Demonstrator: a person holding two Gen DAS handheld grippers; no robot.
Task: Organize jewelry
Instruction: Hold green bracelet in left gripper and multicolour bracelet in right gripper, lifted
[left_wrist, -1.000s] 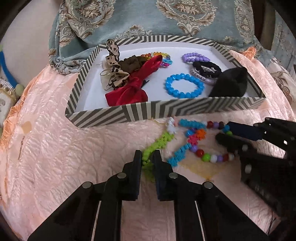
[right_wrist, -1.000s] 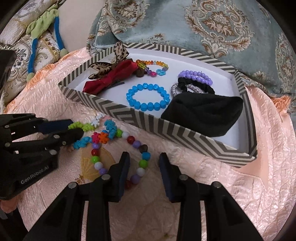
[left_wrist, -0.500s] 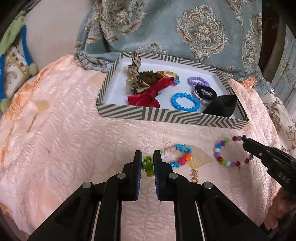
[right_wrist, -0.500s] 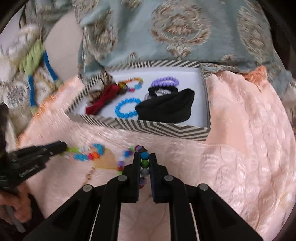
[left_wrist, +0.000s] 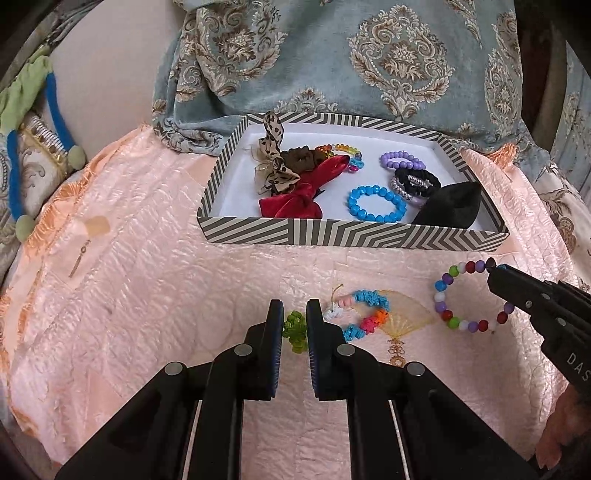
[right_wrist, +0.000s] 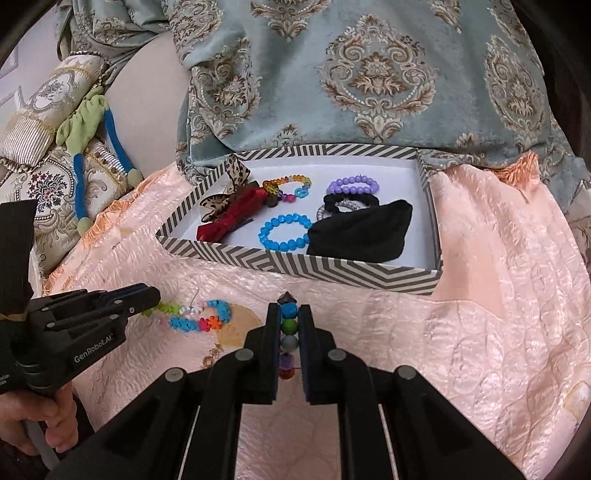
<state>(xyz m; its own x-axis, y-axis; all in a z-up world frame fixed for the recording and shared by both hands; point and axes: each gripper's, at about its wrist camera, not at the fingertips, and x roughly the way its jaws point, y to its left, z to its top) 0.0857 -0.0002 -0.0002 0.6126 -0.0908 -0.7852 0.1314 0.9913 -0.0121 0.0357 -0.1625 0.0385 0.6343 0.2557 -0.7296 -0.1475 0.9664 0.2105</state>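
Observation:
My left gripper (left_wrist: 294, 322) is shut on the green end of a colourful plastic-link bracelet (left_wrist: 364, 314), which hangs to the right over the pink quilt; it also shows in the right wrist view (right_wrist: 199, 317). My right gripper (right_wrist: 289, 317) is shut on a multicoloured round-bead bracelet (right_wrist: 289, 325), seen edge-on between its fingers. In the left wrist view that bead bracelet (left_wrist: 448, 295) hangs from the right gripper (left_wrist: 495, 275). The striped tray (left_wrist: 354, 233) lies beyond both grippers and holds bows, bracelets and scrunchies.
In the tray are a red bow (left_wrist: 306, 192), a blue bead bracelet (left_wrist: 376, 203), a purple bracelet (left_wrist: 402, 161) and a black pouch (left_wrist: 452, 205). A patterned blue-grey cushion (left_wrist: 369, 55) stands behind the tray. Cushions (right_wrist: 48, 155) lie at the left.
Both grippers have pulled back and up from the quilt. The right gripper has closed on the bead bracelet. The two bracelets, first tangled together, are now apart.

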